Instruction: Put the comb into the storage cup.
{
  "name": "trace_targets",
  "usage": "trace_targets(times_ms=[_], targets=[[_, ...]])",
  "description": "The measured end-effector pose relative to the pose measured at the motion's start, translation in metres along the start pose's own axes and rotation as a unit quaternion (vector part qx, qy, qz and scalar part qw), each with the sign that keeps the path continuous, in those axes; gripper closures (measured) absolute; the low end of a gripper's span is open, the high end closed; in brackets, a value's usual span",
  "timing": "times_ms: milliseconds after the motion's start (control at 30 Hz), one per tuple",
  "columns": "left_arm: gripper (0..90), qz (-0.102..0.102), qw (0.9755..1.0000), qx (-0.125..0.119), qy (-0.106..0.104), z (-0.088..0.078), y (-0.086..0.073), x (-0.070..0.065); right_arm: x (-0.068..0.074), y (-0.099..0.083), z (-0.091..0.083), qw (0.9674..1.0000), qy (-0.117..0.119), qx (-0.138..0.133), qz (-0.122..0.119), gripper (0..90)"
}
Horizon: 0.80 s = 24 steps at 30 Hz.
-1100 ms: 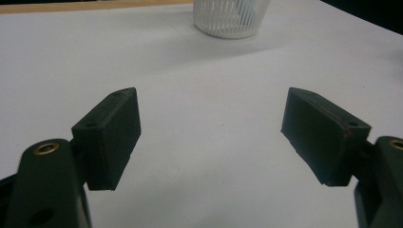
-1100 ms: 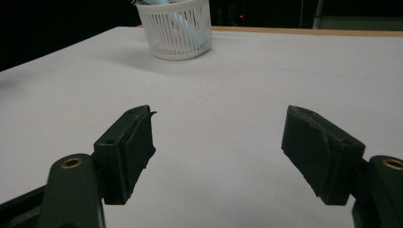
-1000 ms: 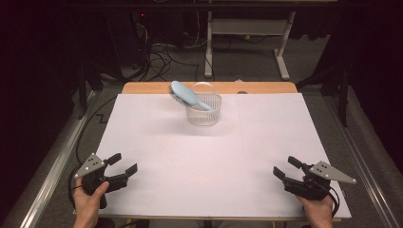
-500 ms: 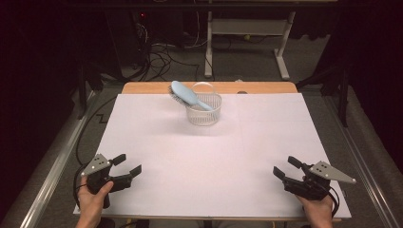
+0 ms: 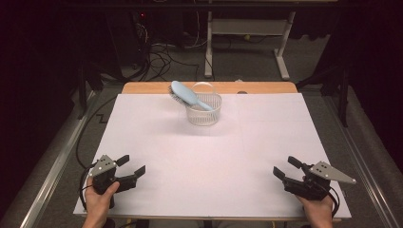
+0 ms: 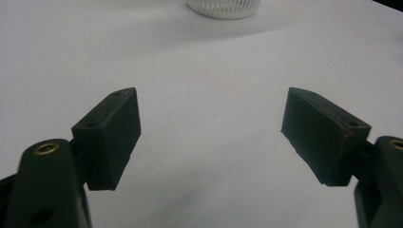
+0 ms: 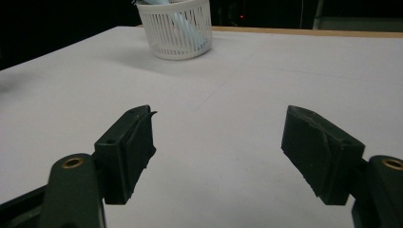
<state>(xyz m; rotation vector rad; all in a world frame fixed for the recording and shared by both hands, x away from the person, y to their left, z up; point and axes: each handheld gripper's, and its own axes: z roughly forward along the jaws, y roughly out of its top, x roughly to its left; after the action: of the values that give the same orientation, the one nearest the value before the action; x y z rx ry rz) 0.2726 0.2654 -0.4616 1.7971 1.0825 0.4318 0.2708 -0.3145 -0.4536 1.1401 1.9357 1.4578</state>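
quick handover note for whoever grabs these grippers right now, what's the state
Left gripper: open, holding nothing, low over the near left of the table.
Right gripper: open, holding nothing, near right.
The white slatted basket stands at the far middle of the table. The blue hairbrush sits in it, handle down, head tilted out over the rim.
Neither gripper touches either thing. Any handling of the brush or basket is yet to begin.

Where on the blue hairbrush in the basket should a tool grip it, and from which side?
Grip the hairbrush by its broad head, which sticks out over the basket rim toward the left. Its handle slants down inside the basket, so probably come from above with the left tool, jaws across the head.
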Motion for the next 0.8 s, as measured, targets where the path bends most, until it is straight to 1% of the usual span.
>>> trace_targets(times_ms=[67, 200, 333, 433, 500, 800], targets=[[21.7, -0.004, 1.0000, -0.002, 0.001, -0.0007, -0.0013, 0.0009, -0.0006, 0.0000, -0.0001, 1.0000, -0.001, -0.001, 0.001, 26.8], [21.7, -0.012, 0.9999, 0.004, 0.000, 0.0004, -0.0056, 0.0029, -0.0007, 0.0000, 0.0008, 1.0000, -0.001, 0.001, 0.001, 26.9], [21.7, -0.027, 0.9996, -0.005, 0.000, -0.0034, -0.0073, 0.0056, -0.0003, 0.0002, 0.0005, 1.0000, -0.001, 0.001, 0.000, 26.9], [21.5, -0.034, 0.9994, -0.008, 0.001, -0.0059, -0.0084, 0.0079, -0.0006, 0.0002, 0.0007, 1.0000, -0.003, 0.001, 0.000, 26.9], [21.5, -0.037, 0.9993, -0.007, 0.001, -0.0067, -0.0091, 0.0089, -0.0007, 0.0004, 0.0010, 1.0000, -0.002, 0.001, 0.000, 26.8], [21.5, -0.034, 0.9994, -0.002, -0.001, -0.0056, -0.0099, 0.0081, -0.0012, 0.0008, 0.0025, 1.0000, 0.000, 0.002, 0.002, 26.7]])
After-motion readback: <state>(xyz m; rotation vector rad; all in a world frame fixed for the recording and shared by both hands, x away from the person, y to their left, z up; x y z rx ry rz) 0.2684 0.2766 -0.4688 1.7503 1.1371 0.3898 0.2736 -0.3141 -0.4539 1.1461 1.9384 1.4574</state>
